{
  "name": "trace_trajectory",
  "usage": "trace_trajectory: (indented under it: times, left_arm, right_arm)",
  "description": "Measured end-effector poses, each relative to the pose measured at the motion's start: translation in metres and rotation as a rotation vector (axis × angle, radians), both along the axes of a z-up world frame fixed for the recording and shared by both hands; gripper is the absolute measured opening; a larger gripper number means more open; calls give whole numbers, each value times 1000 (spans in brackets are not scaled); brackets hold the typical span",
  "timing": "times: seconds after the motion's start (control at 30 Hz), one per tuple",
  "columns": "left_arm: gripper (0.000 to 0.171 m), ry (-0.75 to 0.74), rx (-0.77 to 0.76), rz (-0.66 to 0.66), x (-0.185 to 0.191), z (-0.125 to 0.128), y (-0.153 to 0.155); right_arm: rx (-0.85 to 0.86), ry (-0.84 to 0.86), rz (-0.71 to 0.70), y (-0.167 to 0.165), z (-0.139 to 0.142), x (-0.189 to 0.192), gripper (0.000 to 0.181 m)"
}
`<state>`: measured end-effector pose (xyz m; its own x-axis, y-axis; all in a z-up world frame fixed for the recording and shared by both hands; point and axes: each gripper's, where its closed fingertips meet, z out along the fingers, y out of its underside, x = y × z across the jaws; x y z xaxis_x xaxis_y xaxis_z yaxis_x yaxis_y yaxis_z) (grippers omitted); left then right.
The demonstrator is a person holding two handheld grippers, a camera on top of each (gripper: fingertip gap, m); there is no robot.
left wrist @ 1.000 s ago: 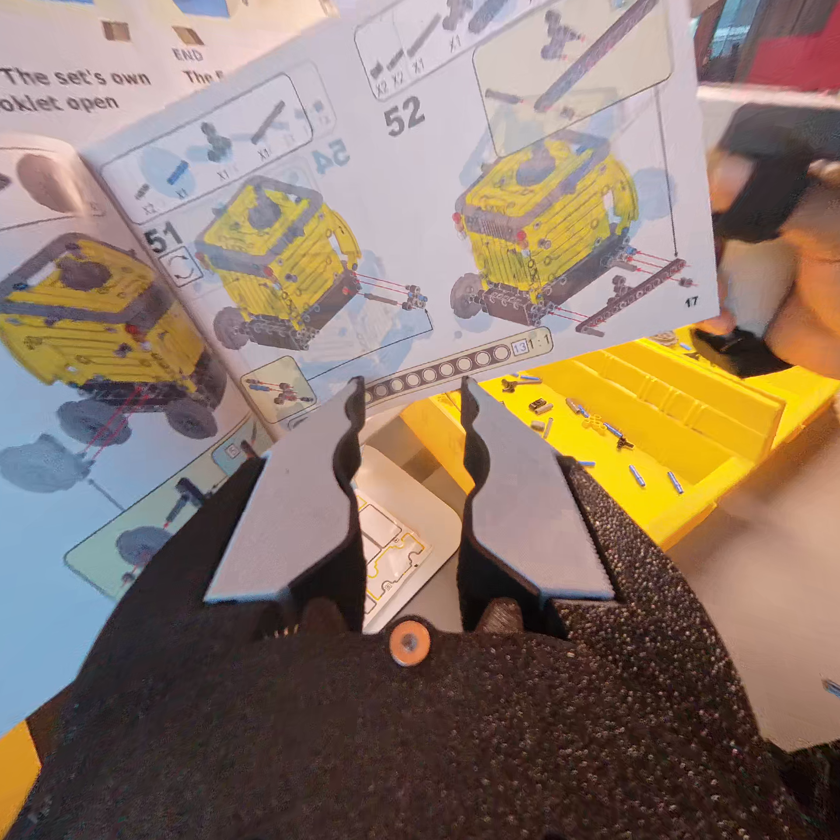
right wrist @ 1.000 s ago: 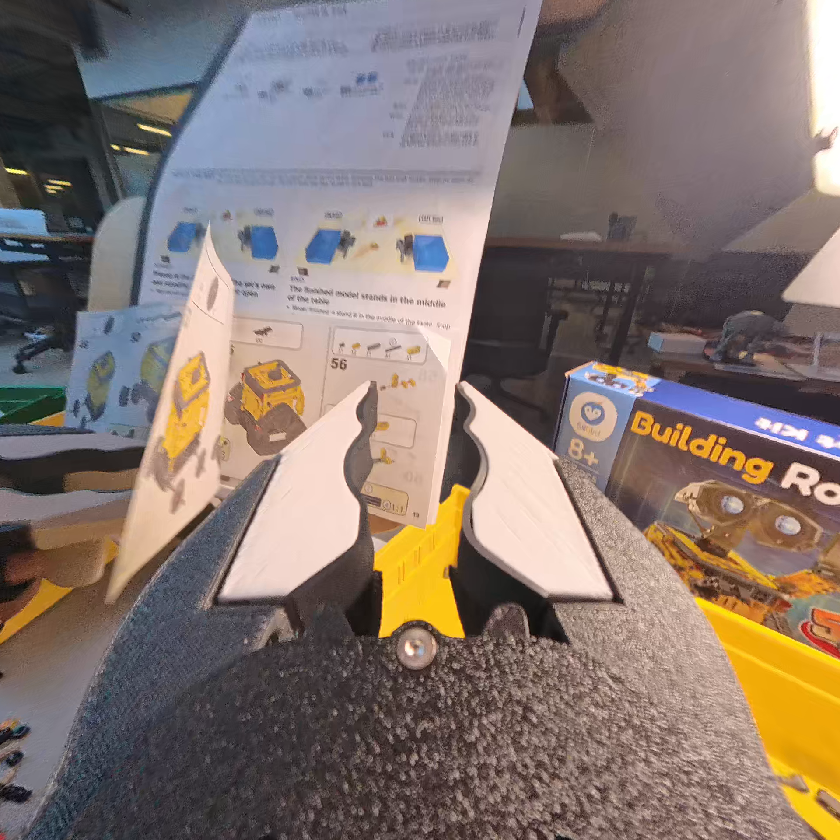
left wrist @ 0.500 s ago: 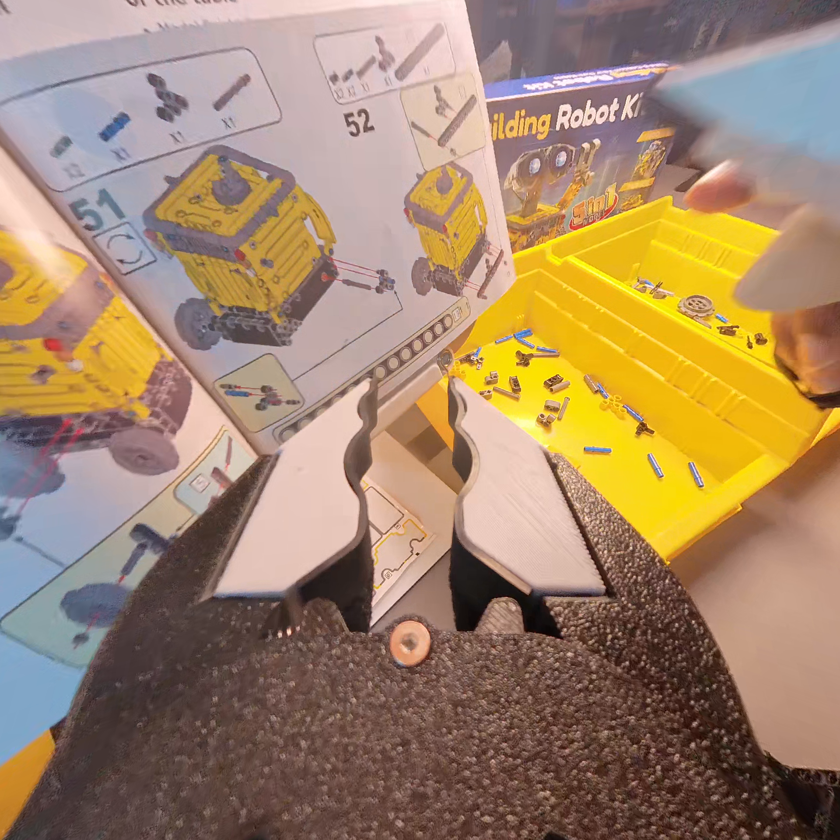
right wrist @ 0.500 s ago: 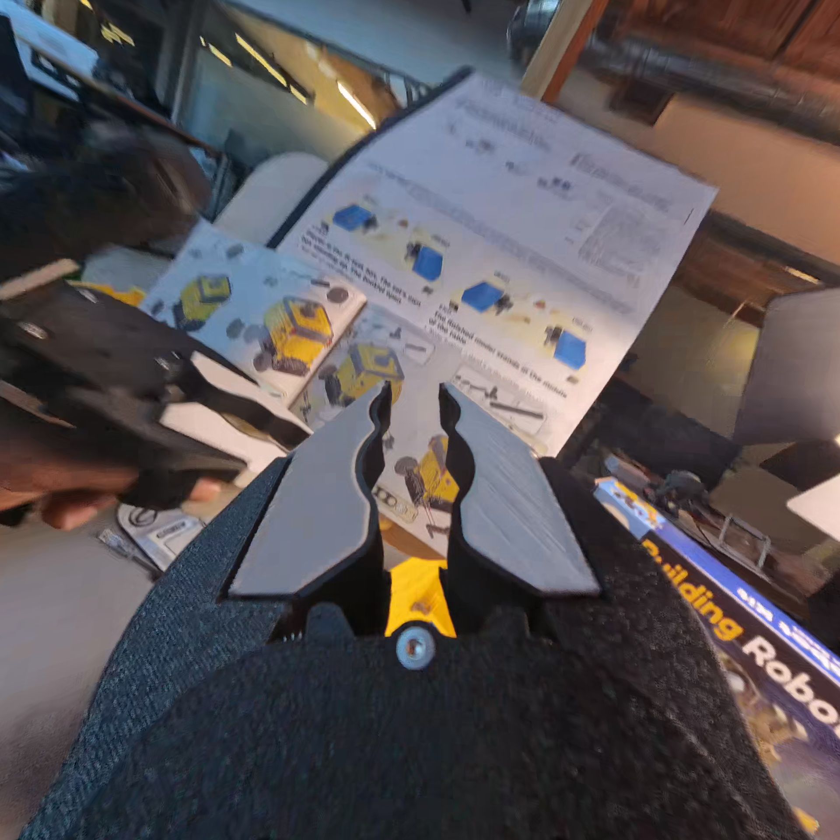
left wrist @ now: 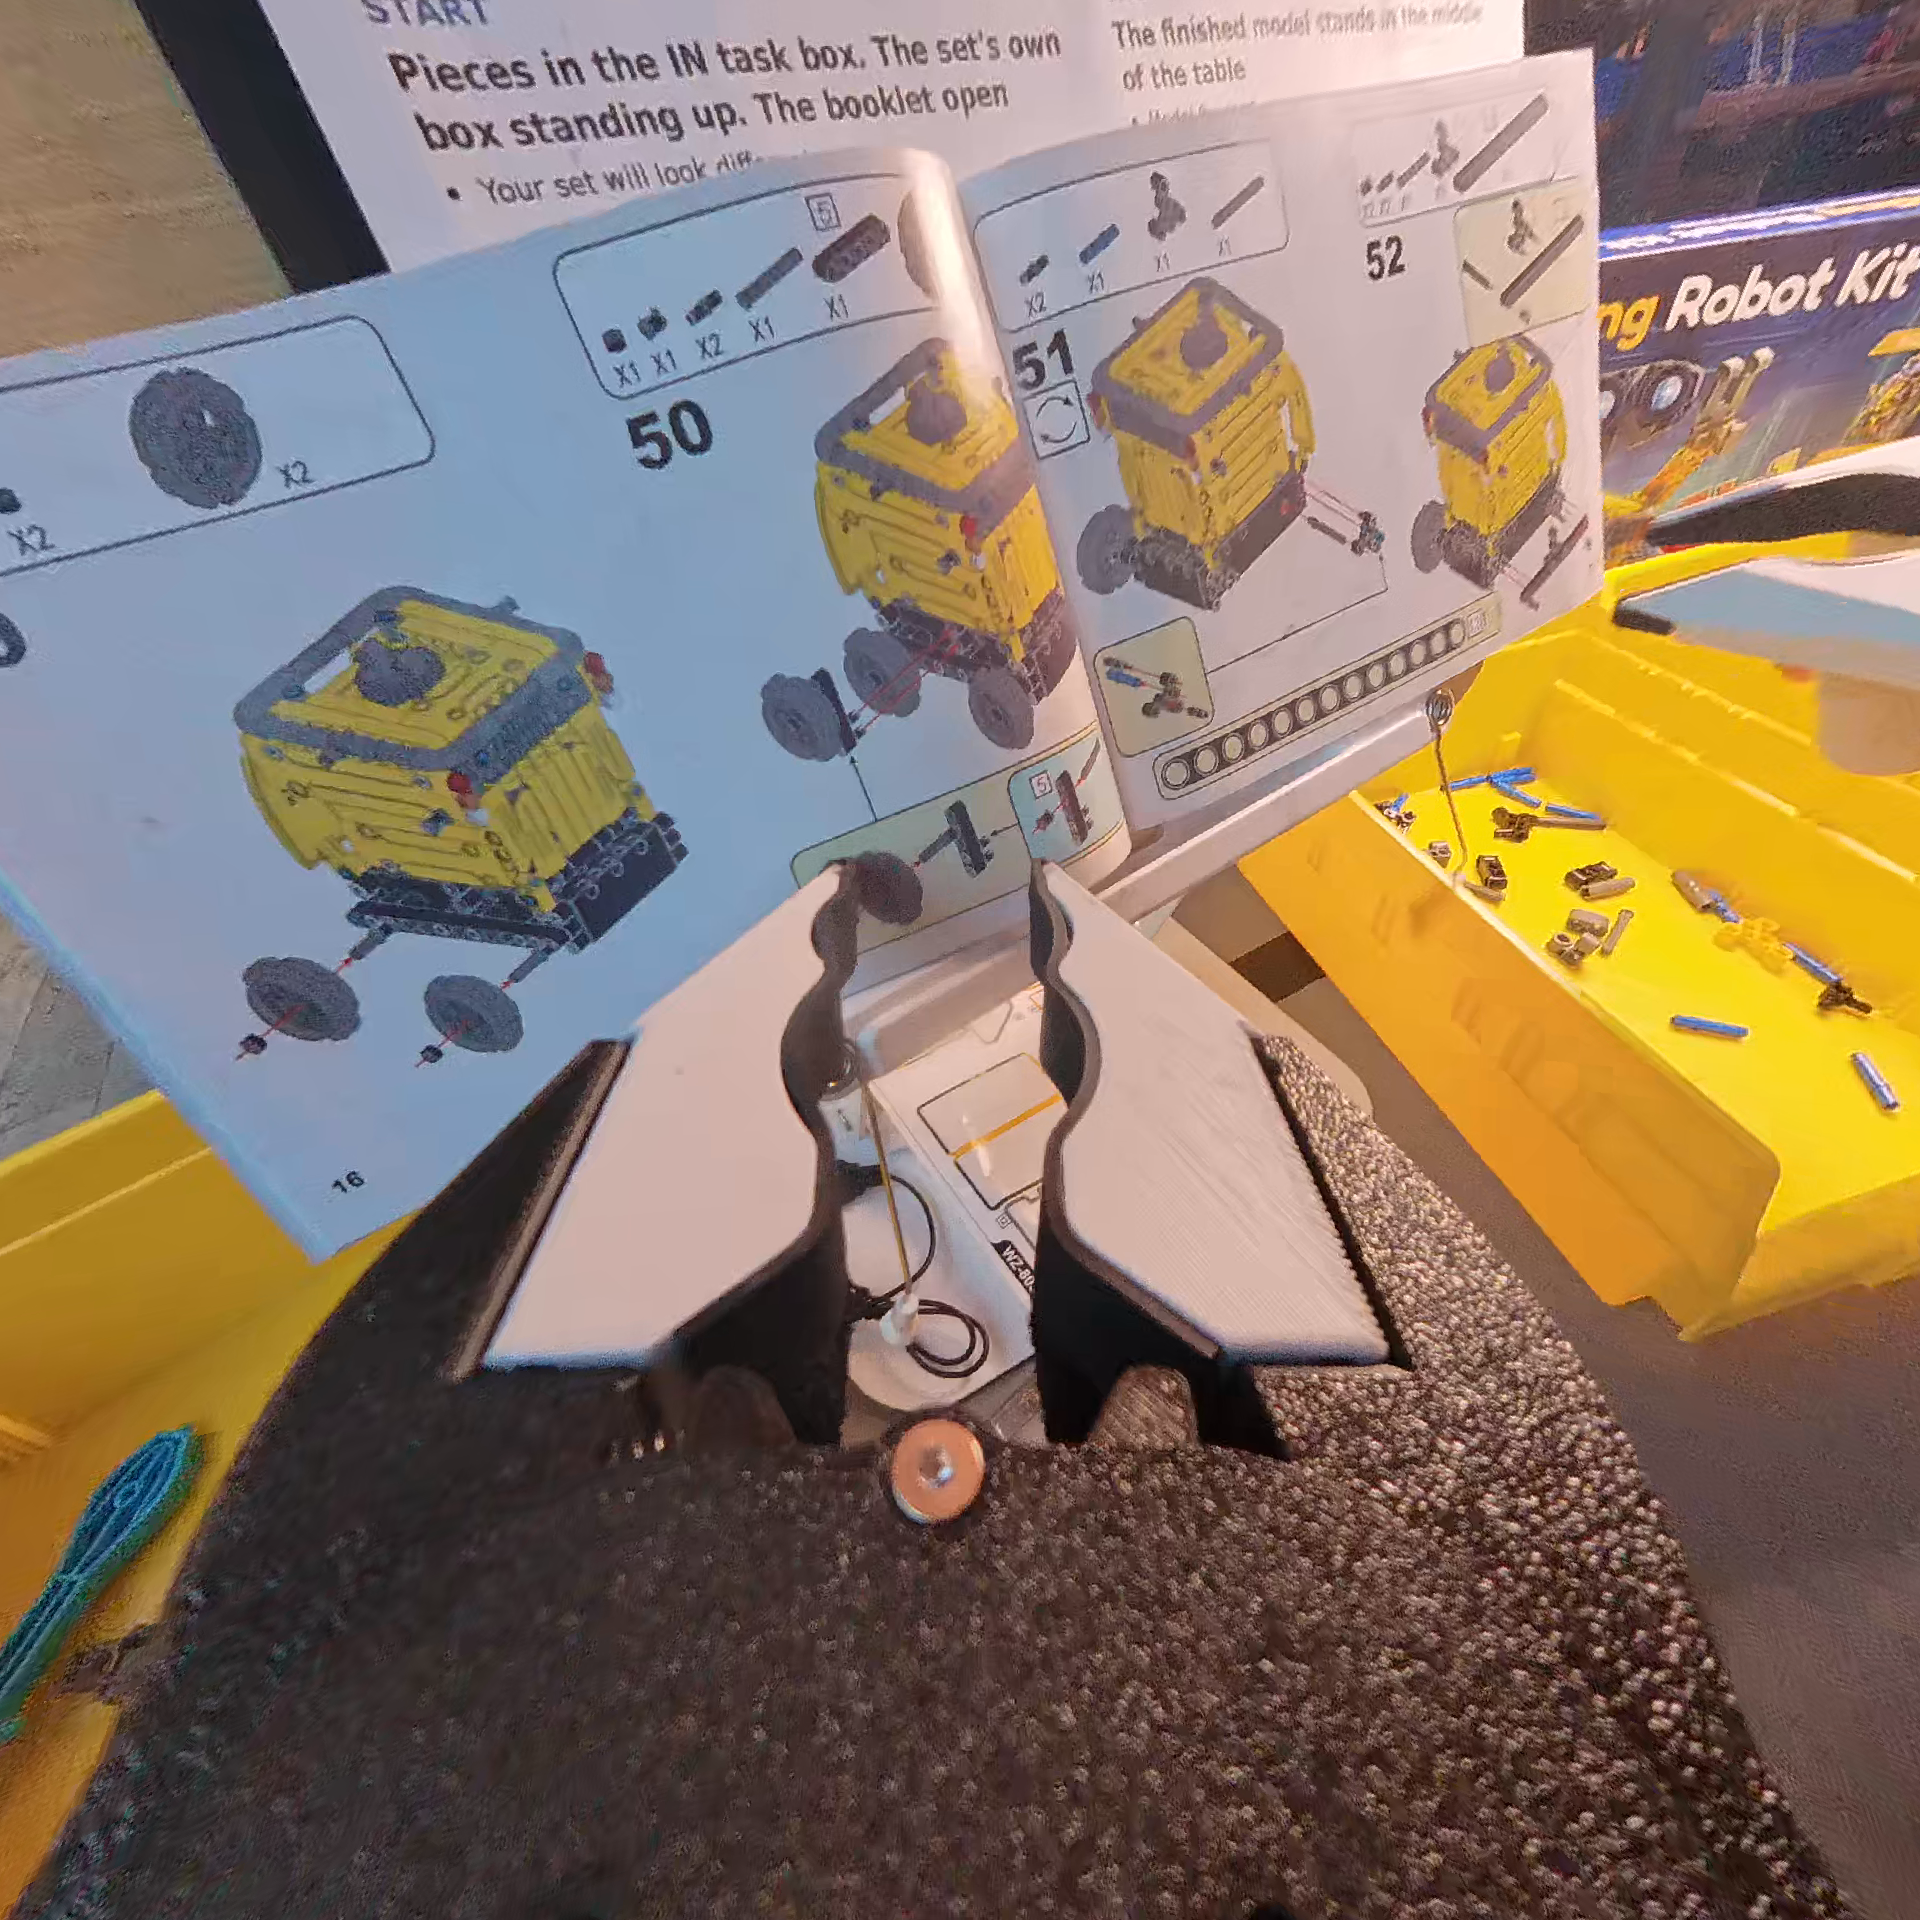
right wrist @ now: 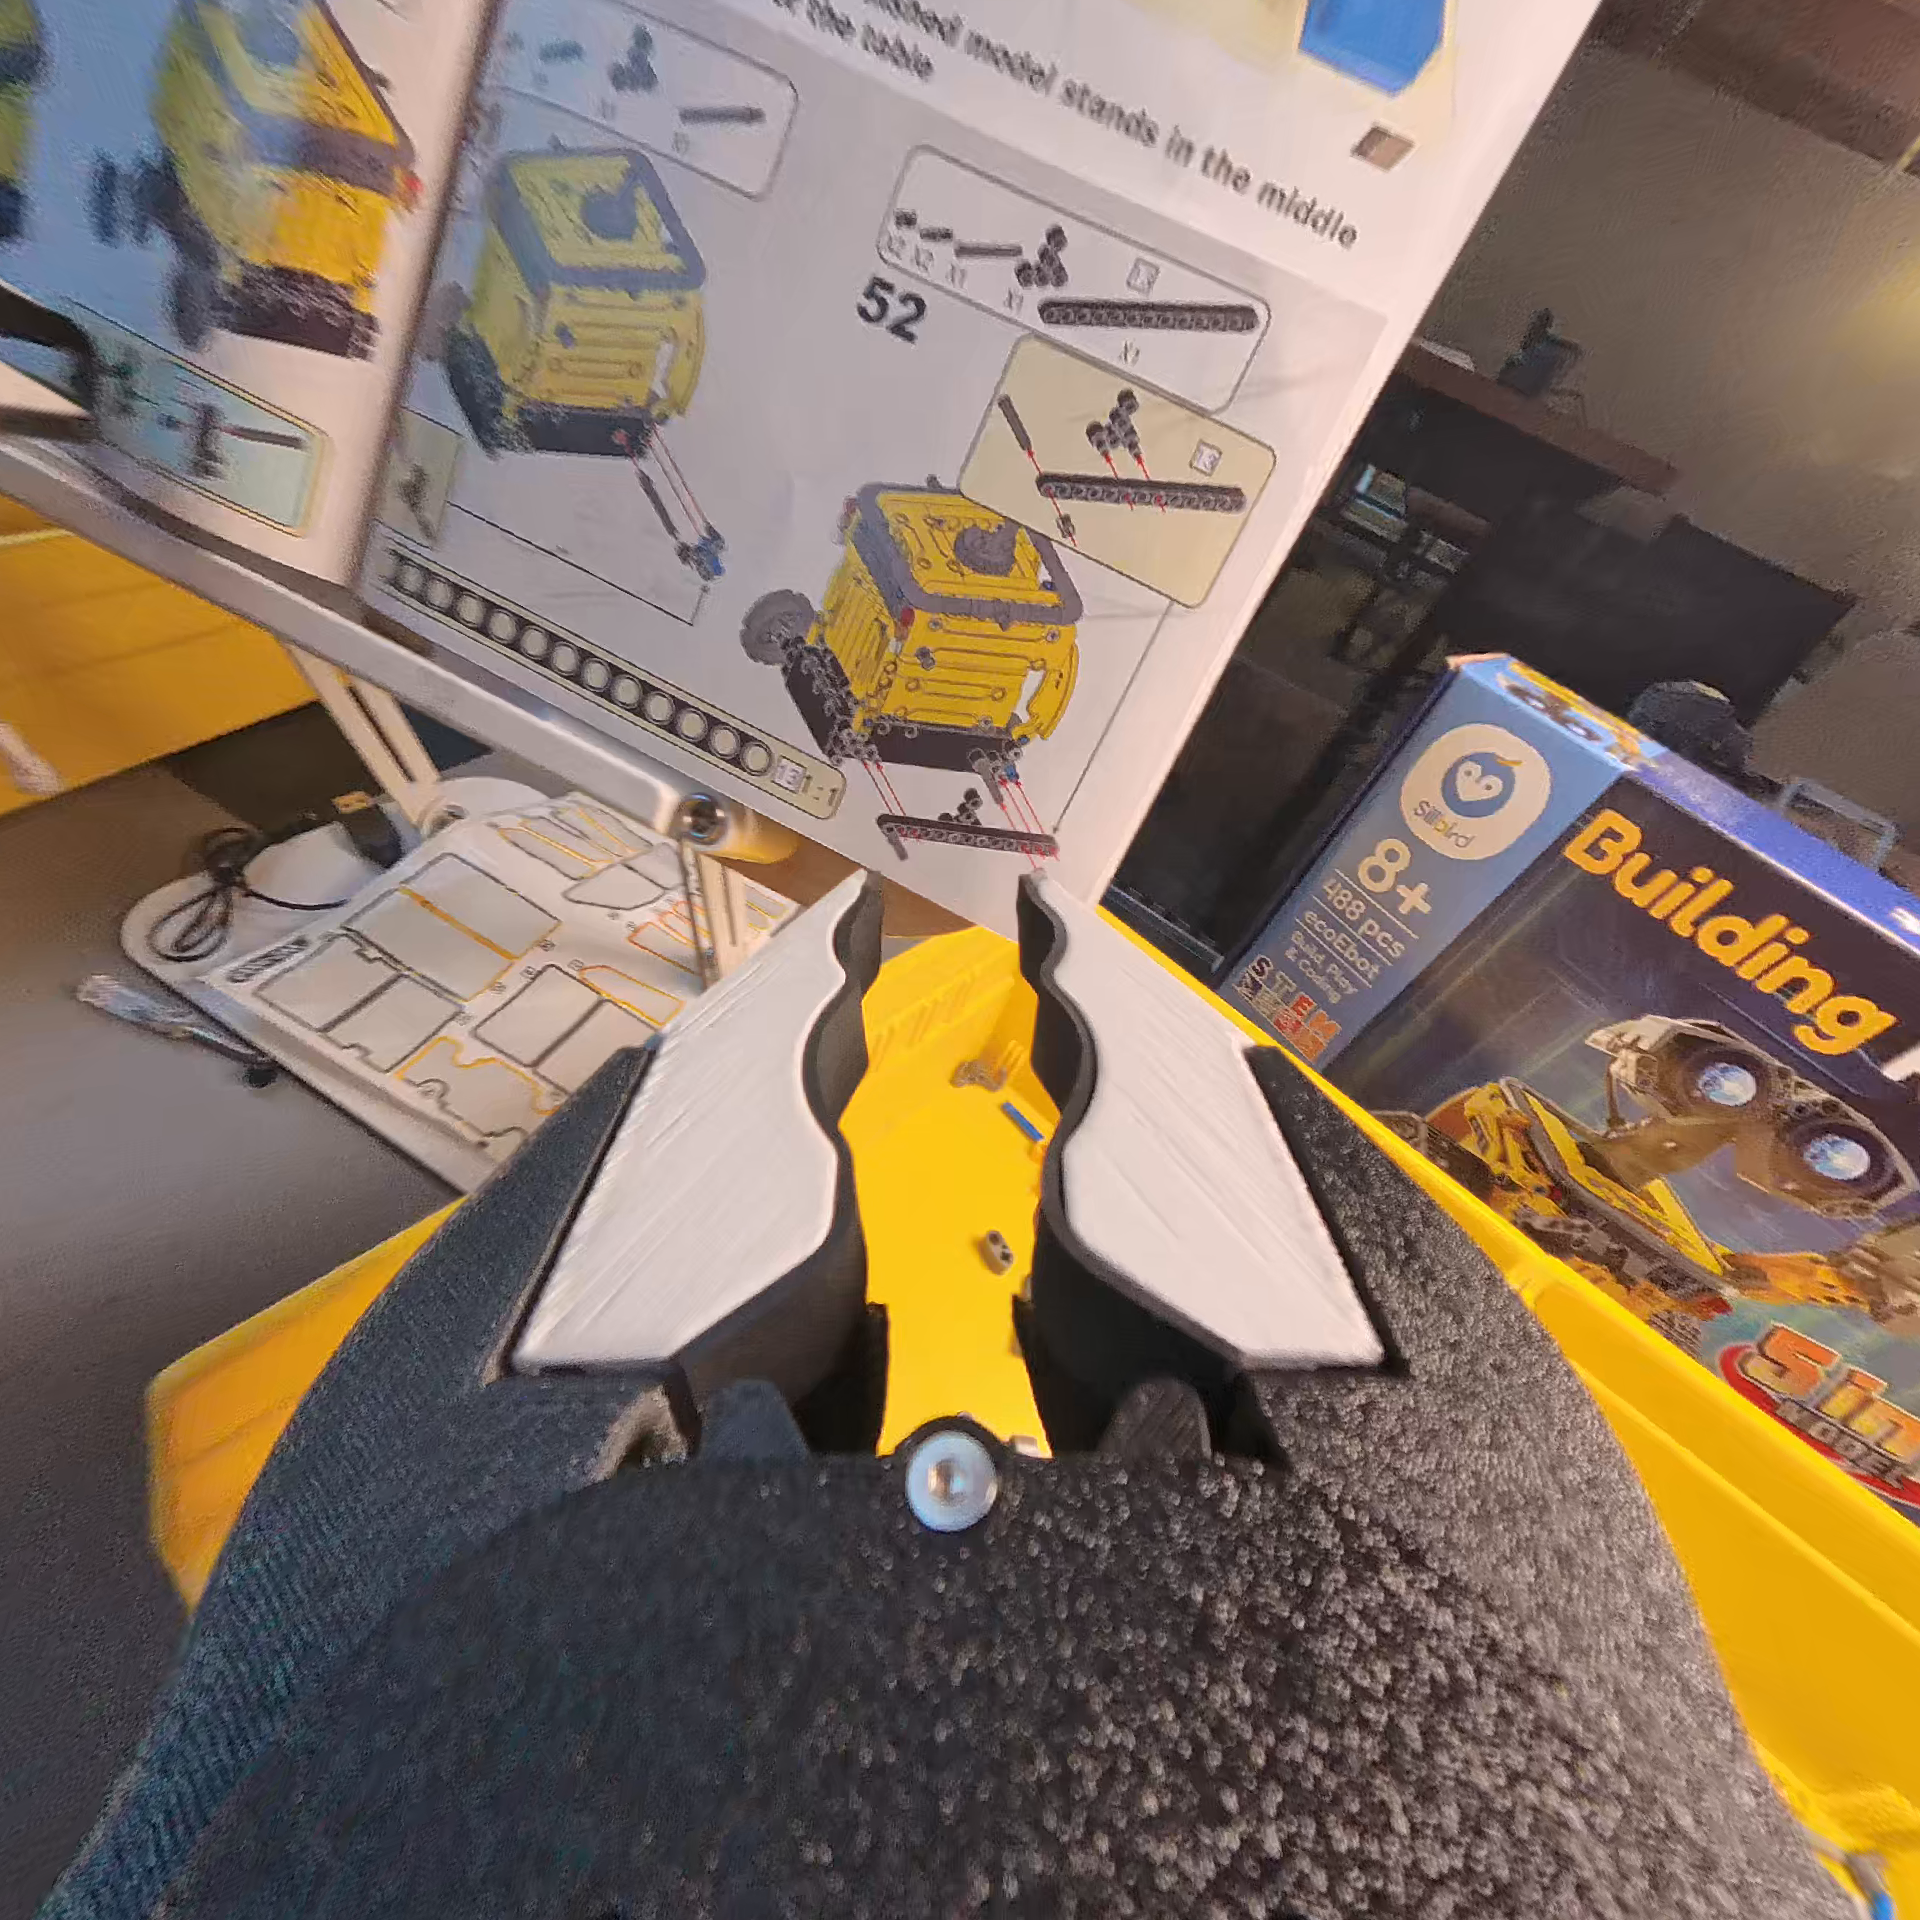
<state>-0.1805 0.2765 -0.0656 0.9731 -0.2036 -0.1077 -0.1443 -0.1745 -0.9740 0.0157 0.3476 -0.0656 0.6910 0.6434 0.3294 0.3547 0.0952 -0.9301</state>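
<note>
Your left gripper (left wrist: 940, 883) is released, jaws parted with nothing between them, its tips just below the bottom edge of the open instruction booklet (left wrist: 582, 665). Take that booklet as your landmark. It stands tilted back on a pale stand (left wrist: 1278, 784), both pages showing drawings of a yellow wheeled model. Behind the booklet rises a larger white printed sheet (left wrist: 727, 94). To the booklet's left and below it sits part of a yellow bin (left wrist: 114, 1257), with a teal ribbed piece (left wrist: 94, 1538) in the near corner. Under the booklet, seen between your left fingers, a white sticker sheet (left wrist: 997, 1101) lies on the dark table (left wrist: 1787, 1558) beside a thin black cord loop (left wrist: 951, 1340).

Right of the booklet is a yellow compartment tray (left wrist: 1538, 1101) holding scattered small blue and dark pins (left wrist: 1590, 883). Behind that tray stands the blue kit box (left wrist: 1756, 343).

Your right gripper (right wrist: 940, 888) is likewise unclenched and empty, hovering over the yellow tray, tips just under the booklet's right-page lower corner. It also shows in the left wrist view, at the right edge above the tray (left wrist: 1808, 592), blurred.
</note>
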Motion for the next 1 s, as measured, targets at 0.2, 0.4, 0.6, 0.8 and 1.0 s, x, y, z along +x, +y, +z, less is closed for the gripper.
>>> trace_trajectory:
  times: [0.2,0.4,0.6,0.8,1.0]
  left_arm:
    - [42,2,10,-35,-3,-4,-13]
    - [52,-92,27,-163,14,-5,-64]
    - [55,-162,-43,-291,39,-25,-133]
    - [80,-301,-232,-633,100,-60,-230]
    - [113,-333,-280,-759,126,-83,-279]
  right_arm:
    - [-310,38,586,-137,-5,-7,30]
    - [-455,-33,873,-245,-34,35,76]
    - [-566,-50,803,-270,-85,42,108]
    - [-601,23,845,-287,-98,22,98]
    - [-594,19,782,-289,-97,16,86]
